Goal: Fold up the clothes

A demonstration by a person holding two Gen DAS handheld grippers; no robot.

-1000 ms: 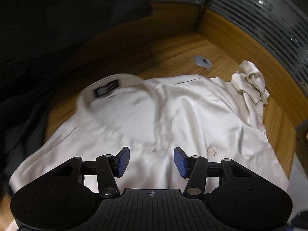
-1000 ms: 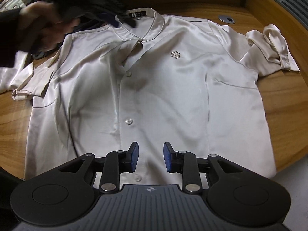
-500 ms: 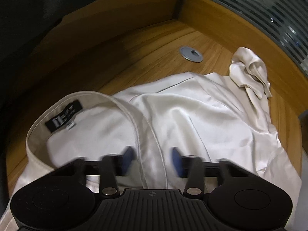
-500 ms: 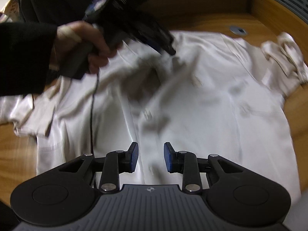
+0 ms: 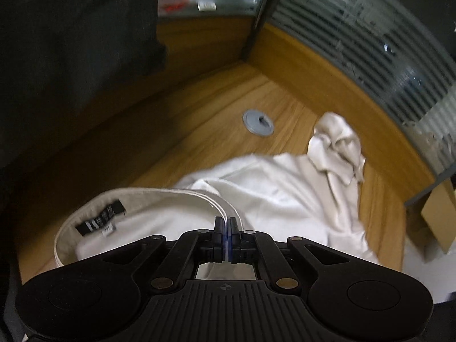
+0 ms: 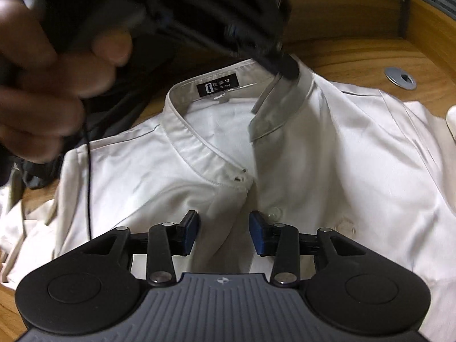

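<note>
A cream satin shirt [image 6: 356, 154] lies front-up on the wooden desk [image 5: 199, 131], its band collar [image 6: 182, 119] with a black label toward the far edge. My left gripper [image 5: 226, 228] is shut on the collar's right front edge [image 5: 225, 213] and holds it slightly raised; in the right wrist view that same gripper [image 6: 285, 68] pinches the collar from above, held by a hand [image 6: 48, 79]. My right gripper [image 6: 223, 230] hovers over the button placket just below the collar. Its jaws are opening, with a ridge of fabric beneath the gap and the pads not pressing it.
A bunched sleeve [image 5: 336, 148] lies at the shirt's right side, near the wooden partition with slatted glass [image 5: 384, 65]. A grey cable grommet [image 5: 258, 118] sits in the desk beyond the shirt. The other sleeve [image 6: 25, 222] is crumpled at the left. Dark clothing fills the far left.
My left gripper went from open over the chest to shut on the collar edge, lifting it. My right gripper moved up the shirt from the lower placket to just under the collar and widened.
</note>
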